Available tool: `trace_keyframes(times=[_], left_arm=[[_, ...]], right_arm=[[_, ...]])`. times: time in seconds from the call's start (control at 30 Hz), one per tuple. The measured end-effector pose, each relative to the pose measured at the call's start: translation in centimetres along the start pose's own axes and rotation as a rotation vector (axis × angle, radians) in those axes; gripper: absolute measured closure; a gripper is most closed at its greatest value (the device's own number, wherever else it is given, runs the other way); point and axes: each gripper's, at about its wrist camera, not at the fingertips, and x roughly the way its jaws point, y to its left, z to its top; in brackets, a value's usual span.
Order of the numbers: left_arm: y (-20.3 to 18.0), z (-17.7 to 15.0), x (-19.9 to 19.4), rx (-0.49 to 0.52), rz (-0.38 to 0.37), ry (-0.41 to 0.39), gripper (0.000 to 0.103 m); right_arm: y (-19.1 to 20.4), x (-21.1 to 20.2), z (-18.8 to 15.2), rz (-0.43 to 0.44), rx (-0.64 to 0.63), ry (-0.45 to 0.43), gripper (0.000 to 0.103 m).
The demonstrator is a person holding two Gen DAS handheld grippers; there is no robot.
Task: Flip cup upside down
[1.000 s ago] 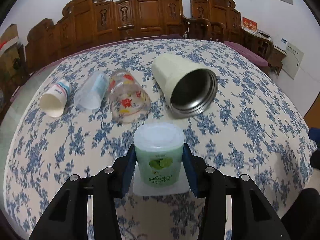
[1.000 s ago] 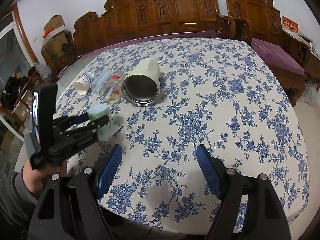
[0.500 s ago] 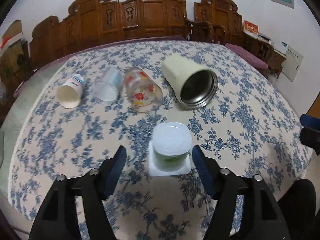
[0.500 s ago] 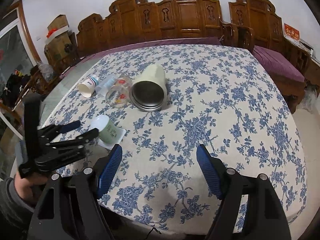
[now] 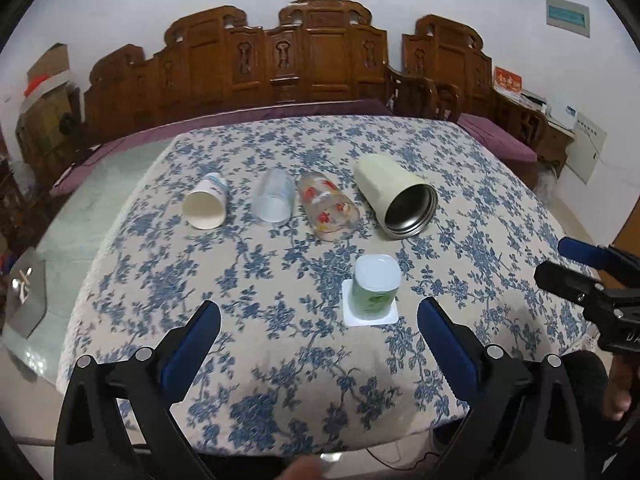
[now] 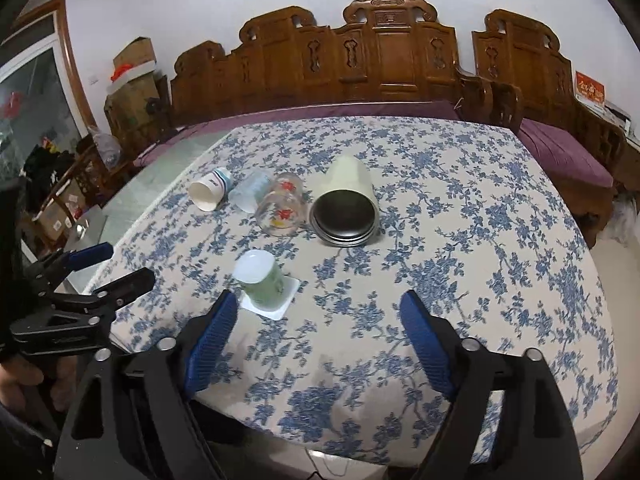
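Note:
A small green plastic cup (image 5: 375,289) stands upside down on a white square coaster (image 5: 370,318) near the table's front edge; it also shows in the right wrist view (image 6: 261,282). My left gripper (image 5: 319,344) is open and empty, drawn back over the table's front edge, left of and nearer than the cup. It shows from the side in the right wrist view (image 6: 108,266). My right gripper (image 6: 316,334) is open and empty, just right of the cup and nearer, and shows at the right edge of the left wrist view (image 5: 576,260).
Behind the cup lie a paper cup (image 5: 206,206), a clear plastic cup (image 5: 274,196), a flowered glass (image 5: 328,206) and a cream steel tumbler (image 5: 394,200), all on their sides on the floral tablecloth (image 5: 280,360). Carved wooden benches (image 5: 304,60) stand behind the table.
My left gripper let go of the green cup, opened wide and drew back and to the left. The cup stays upside down on the coaster. The right gripper drew back slightly.

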Motion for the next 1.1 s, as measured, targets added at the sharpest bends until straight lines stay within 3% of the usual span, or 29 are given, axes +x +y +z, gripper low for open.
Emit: trace_keyframes(times=[0.1, 0.6, 1.1], left_arm=[[0.6, -0.5, -1.4, -0.015, 0.002, -0.005, 0.008], [1.3, -3.0, -8.7, -0.022, 0.029, -0.074, 0.008], [-0.4, -2.9, -14.1, 0.001, 0.049, -0.179, 0.008]], right_arm=[[0.9, -0.6, -0.4, -0.01, 0.002, -0.019, 0.003], [3.7, -4.9, -3.4, -0.014, 0.029, -0.101, 0.003], [4.9, -10.9, -3.0, -0.054, 0.009, -0.234, 0.003]])
